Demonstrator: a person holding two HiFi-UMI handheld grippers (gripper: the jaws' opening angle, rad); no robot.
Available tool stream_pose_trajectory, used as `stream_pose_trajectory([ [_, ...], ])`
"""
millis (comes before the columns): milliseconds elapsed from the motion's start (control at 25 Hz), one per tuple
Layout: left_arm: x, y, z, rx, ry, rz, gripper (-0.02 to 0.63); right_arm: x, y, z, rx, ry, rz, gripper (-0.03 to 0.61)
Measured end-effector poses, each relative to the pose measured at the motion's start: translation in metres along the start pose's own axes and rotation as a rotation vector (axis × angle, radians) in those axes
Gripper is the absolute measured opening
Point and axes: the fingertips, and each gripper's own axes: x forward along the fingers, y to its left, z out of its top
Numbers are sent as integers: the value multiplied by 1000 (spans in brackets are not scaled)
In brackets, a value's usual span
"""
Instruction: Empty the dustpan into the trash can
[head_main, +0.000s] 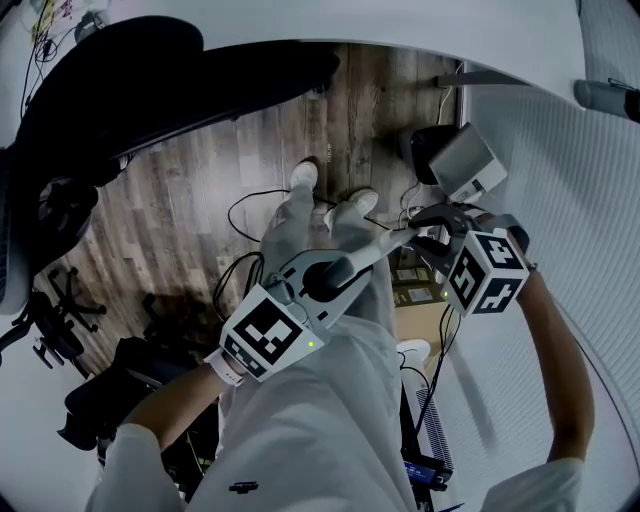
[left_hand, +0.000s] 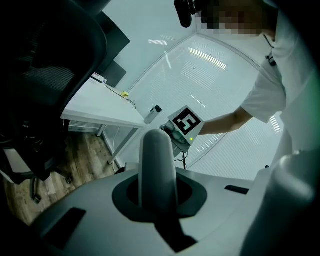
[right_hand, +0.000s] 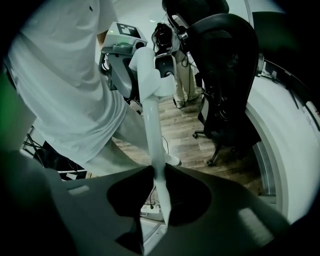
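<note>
plainly, both sets of jaws are clamped on the dustpan handle (head_main: 385, 244): left gripper (head_main: 338, 272) on its thick end, right gripper (head_main: 437, 228) on the thin shaft.

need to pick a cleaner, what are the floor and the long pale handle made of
Floor: wood or wood-look laminate, matte; brown grained planks with visible seams.
Handle: probably moulded plastic, smooth with slight sheen; uniform pale grey, rounded end, no grain.
</note>
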Motion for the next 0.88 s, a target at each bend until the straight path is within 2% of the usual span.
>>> stream_pose_trajectory([
  [440, 2, -17, 9, 134, 55, -36, 26, -14, 9, -2, 51, -46, -76, 89],
  [880, 3, -34, 24, 235, 90, -74, 26, -32, 15, -3, 90, -75, -153, 89],
])
